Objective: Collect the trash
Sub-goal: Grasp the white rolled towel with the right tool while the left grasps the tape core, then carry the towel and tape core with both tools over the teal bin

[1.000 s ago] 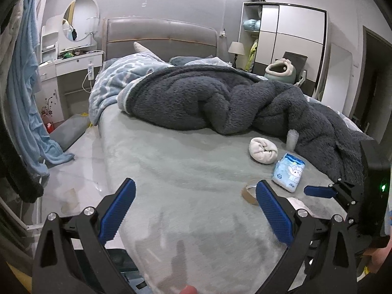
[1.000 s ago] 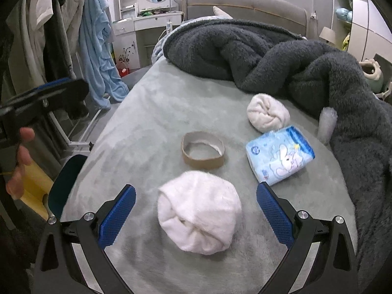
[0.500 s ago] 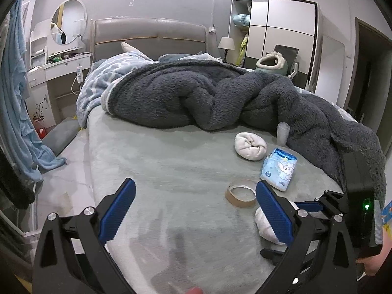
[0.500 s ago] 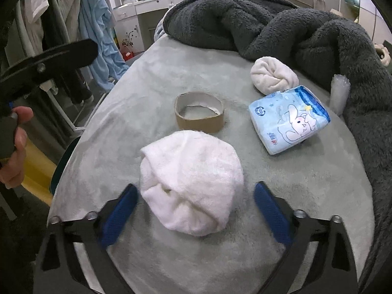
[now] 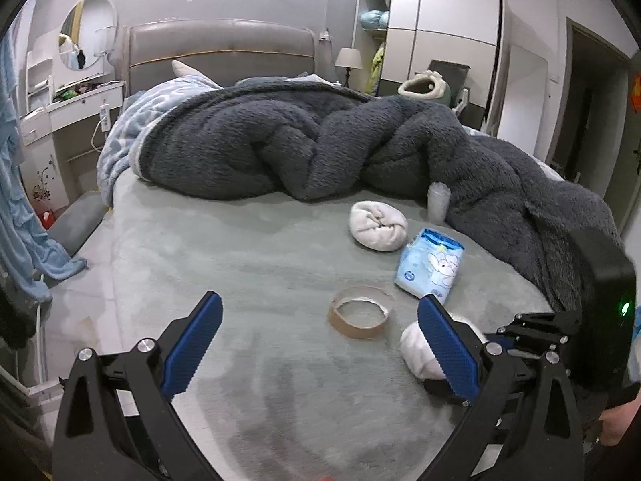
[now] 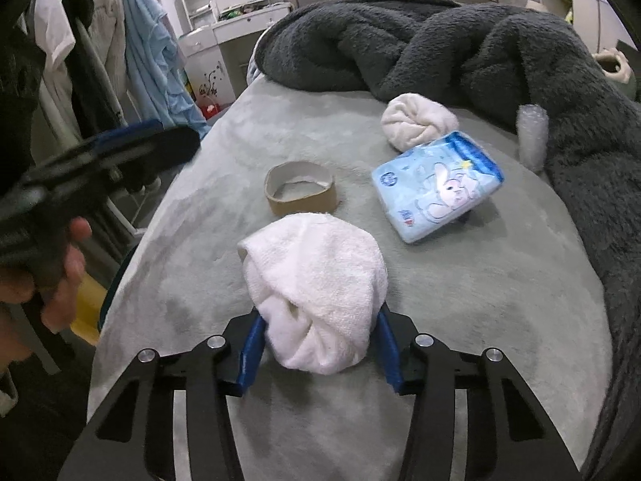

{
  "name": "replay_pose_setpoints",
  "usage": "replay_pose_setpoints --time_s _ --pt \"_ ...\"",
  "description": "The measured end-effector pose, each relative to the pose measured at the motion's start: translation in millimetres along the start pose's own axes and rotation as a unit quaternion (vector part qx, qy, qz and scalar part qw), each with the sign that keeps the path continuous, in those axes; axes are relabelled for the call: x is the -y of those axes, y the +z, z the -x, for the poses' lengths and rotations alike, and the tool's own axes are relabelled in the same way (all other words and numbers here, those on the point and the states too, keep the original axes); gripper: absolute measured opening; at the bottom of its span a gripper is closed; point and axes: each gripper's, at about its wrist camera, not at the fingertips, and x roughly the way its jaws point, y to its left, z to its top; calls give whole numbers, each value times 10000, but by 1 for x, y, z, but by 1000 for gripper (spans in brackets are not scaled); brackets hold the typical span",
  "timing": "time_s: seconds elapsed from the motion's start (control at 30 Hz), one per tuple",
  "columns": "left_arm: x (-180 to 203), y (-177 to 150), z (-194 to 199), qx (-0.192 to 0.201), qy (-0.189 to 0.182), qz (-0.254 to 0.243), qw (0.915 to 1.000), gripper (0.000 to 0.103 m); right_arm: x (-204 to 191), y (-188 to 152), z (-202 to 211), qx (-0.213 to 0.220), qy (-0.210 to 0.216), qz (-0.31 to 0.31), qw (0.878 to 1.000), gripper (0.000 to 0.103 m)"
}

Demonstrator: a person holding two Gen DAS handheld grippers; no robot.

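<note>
— On the bed, from the left wrist camera, what can you read?

— Very little. The blue tissue pack (image 5: 432, 267) carries a cartoon rabbit and a round dark-blue logo, but its print is too small to make out. It lies on the grey-green sheet (image 5: 240, 248), between a white rolled bundle (image 5: 378, 225) and a brown cardboard tape ring (image 5: 359, 311).

— And the left gripper (image 5: 319, 344)?

— Jaws spread wide over bare sheet, nothing between them and nothing touched. Just past its right finger, the right gripper (image 5: 472, 354) sits against a second white bundle (image 5: 416, 352).

— Now the right wrist camera.

— Same pack (image 6: 438, 185), rabbit and star showing, with some blue characters at its lower corner that I cannot read. The tape ring (image 6: 300, 187) lies just beyond the near white rolled cloth (image 6: 316, 288).

— The right gripper (image 6: 318, 354) there?

— Its jaws have just been closing, and both blue pads now press the cloth's lower sides, with the cloth resting on the sheet (image 6: 480, 280). A clear bubble-wrap roll (image 6: 532, 136) stands against the dark fleece blanket (image 6: 460, 48). At left, a hand (image 6: 60, 268) holds the left gripper's handle.
</note>
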Motion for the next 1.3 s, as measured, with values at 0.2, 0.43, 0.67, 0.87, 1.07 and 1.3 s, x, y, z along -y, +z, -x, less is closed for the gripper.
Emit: replay_pose_setpoints --time_s 0.2,0.43,0.67,0.87,1.07,1.3 --pt "10 -4 -17 -174 -57 -49 9998 99 18 0 13 157 15 -283 9995 49" --pt "17 -4 -41 -392 32 -108 9992 98 32 -4 28 314 -3 -516 9982 49" --pt "23 -4 -64 -634 -198 -168 9977 88 47 -12 35 359 4 -700 9969 49" --pt "33 -8 -82 -875 -317 -336 9951 83 54 -18 37 340 18 -777 9964 49" --pt "36 -9 -91 -1052 -316 -419 9931 63 52 -19 37 293 35 -758 9967 49" --pt "32 -9 -88 -1052 -335 -326 9934 55 52 -18 41 324 41 -784 9964 49"
